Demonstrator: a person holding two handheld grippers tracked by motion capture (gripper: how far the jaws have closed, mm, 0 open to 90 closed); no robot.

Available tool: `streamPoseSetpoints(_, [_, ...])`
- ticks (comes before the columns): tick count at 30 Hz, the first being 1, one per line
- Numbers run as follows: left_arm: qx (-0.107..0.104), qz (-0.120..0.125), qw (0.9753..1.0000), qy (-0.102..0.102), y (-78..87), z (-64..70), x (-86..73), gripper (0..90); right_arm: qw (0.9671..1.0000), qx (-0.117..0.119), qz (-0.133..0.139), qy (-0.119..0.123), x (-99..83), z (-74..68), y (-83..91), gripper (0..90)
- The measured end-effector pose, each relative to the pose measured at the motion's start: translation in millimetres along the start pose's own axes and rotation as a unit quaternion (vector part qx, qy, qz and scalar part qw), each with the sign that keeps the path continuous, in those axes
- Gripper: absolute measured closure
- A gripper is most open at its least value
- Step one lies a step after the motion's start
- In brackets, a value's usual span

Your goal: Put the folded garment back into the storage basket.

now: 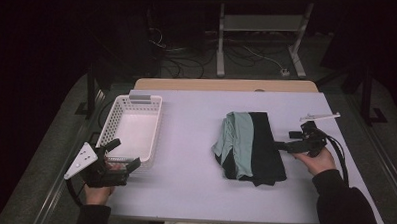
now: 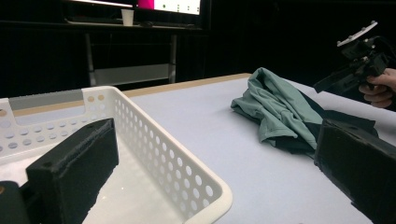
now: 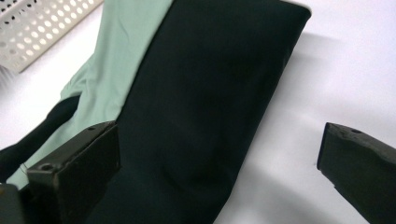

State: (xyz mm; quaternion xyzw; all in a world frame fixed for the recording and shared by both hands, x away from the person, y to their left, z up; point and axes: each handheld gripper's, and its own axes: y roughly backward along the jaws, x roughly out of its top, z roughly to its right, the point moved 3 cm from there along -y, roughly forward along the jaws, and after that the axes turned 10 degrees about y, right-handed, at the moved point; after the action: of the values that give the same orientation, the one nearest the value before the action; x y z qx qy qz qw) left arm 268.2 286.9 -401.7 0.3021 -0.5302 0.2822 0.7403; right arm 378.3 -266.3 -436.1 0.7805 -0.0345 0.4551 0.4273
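Observation:
A pale green garment (image 1: 238, 141) lies partly over a folded black garment (image 1: 265, 152) on the white table, right of centre. My right gripper (image 1: 288, 139) is at the black garment's right edge, pointing left at it. In the right gripper view it (image 3: 219, 135) is open, hovering over the black cloth (image 3: 201, 107) with the green cloth (image 3: 116, 60) to the left. My left gripper (image 1: 124, 154) is open at the near corner of a white perforated basket (image 1: 111, 120). Its view (image 2: 214, 133) shows the basket (image 2: 187, 172), the clothes pile (image 2: 280, 107) and the right gripper (image 2: 359, 65) farther off.
The table (image 1: 189, 171) has bare room between basket and clothes and along the front. A wooden strip (image 1: 227, 85) runs along its far edge. Beyond it stand a desk frame (image 1: 259, 24) and floor cables (image 1: 188, 56).

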Motion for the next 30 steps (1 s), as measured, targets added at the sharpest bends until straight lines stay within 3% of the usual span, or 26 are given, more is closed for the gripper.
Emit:
streamPoseSetpoints(20, [0.000,-0.002,1.0000,-0.001,-0.3,-0.2,-0.3,0.0,0.9977,0.031,-0.052,-0.028,-11.8,-1.7,-20.6,0.0])
streamPoseSetpoints(30, [0.000,-0.003,1.0000,-0.001,-0.6,-0.3,-0.2,0.0,0.9967,0.045,-0.057,-0.037,-13.0,-3.4,-25.3,0.0])
